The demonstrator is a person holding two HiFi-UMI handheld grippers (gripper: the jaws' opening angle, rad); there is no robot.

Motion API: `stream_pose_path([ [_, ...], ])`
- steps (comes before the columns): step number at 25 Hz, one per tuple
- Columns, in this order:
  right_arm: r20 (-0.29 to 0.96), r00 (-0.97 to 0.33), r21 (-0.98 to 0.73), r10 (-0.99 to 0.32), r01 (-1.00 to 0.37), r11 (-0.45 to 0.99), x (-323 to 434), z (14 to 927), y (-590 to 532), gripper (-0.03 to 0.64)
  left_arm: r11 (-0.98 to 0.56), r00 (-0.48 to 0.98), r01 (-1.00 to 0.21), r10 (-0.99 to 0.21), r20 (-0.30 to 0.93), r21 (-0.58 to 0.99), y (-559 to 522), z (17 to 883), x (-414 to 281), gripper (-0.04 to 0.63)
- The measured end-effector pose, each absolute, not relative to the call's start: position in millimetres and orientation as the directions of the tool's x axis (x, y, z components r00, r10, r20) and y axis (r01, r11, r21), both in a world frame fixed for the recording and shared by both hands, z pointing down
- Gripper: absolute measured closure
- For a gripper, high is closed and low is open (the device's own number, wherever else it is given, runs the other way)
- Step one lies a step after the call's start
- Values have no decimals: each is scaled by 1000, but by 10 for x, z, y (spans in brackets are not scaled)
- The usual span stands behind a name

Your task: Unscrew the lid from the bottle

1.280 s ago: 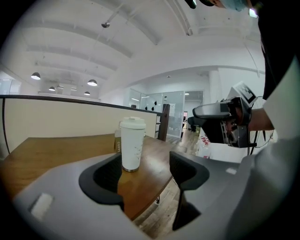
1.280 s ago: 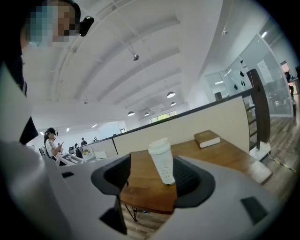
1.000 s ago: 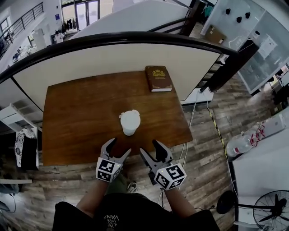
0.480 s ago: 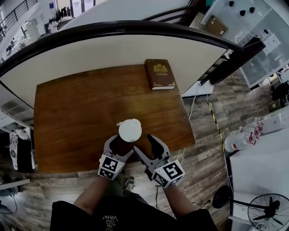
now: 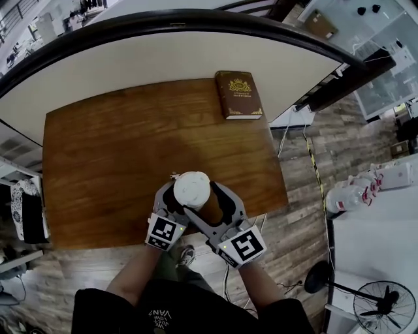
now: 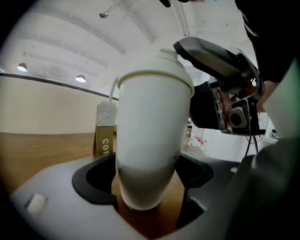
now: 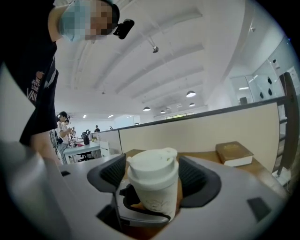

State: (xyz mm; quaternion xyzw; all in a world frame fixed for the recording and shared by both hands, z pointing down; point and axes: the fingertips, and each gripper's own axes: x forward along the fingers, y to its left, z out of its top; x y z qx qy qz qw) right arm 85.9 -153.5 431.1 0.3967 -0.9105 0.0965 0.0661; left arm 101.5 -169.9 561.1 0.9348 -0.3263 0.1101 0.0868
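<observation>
Grippers: we read left gripper point(image 5: 175, 206) released, jaws just widened, straddling white bottle point(image 6: 150, 140) base | right gripper point(image 5: 208, 201) released, jaws just widened, flanking bottle's lid point(image 7: 152, 169)

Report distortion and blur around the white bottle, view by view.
Head view: fisheye bows the partition rail; the bottle looks sharp. Left gripper view: the bottle looms close, soft and bulged, with dark corners. Right gripper view: the bottle reads crisp, corners dark.

White bottle point(image 6: 150, 140), white lid point(image 5: 192, 190); brown wood-grain table point(image 5: 117, 150); brown book point(image 5: 239, 94) (gold emblem on cover).
</observation>
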Motion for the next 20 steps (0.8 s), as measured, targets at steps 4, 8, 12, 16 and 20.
stream_pose_path([
  [4,174,-701,-84,-691,-710,699,810,4305,-1564,295,-808,791,-587,-558,250,55,-1735,5599,1069,212],
  [8,177,-718,-40,-673,-689,724,795,4316,-1576,295,-838,820,-544,-519,242,47,-1732,5594,1064,212],
  [12,174,-769,-51,-615,-630,775,788,4332,-1594,296,-875,857,-481,-459,234,49,-1725,5604,1063,213],
  [16,181,-845,-68,-502,-520,851,784,4348,-1605,296,-903,886,-427,-407,221,50,-1712,5605,1060,215],
  [20,193,-919,-97,-344,-367,925,776,4369,-1601,296,-922,905,-386,-369,212,42,-1695,5603,1052,215],
])
